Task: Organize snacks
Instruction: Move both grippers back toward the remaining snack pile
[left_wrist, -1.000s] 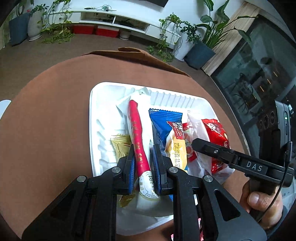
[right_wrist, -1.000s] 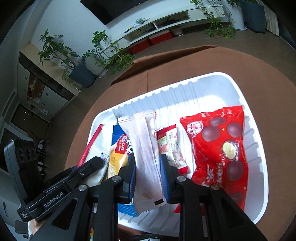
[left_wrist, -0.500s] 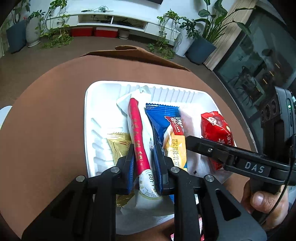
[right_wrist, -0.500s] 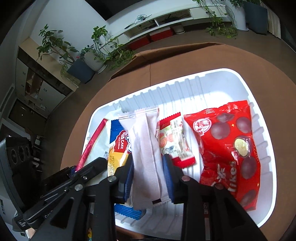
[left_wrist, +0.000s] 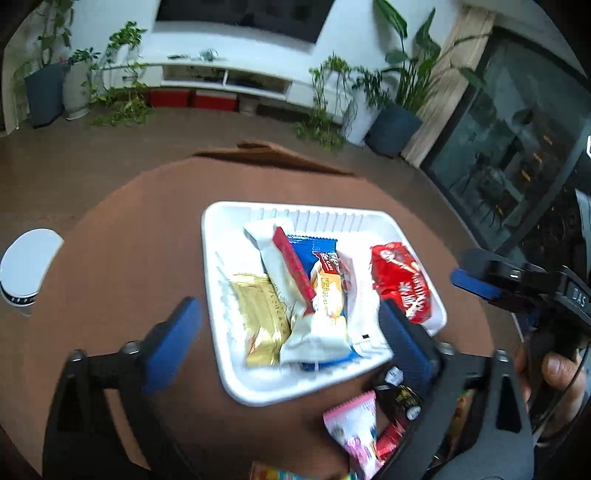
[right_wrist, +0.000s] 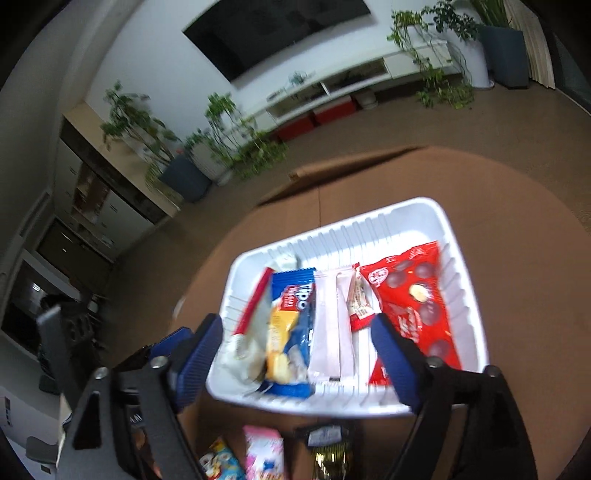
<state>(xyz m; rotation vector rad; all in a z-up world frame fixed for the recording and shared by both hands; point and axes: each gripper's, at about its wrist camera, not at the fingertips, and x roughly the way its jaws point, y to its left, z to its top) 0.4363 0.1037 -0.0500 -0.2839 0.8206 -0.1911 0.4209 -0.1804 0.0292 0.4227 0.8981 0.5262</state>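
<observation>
"DAS" stands on the right gripper (left_wrist: 476, 284); "Tipo" on the blue wrapper (right_wrist: 291, 317) (other print blurred).

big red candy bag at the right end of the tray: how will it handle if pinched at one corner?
Probably floppy: the red candy bag is a thin film pouch lying flat in the white tray, so it would likely sag from one corner. Its glossy surface suggests it may slip. Round pieces pictured on it hint at loose contents that could shift; a pinch mid-edge seems safer.
</observation>
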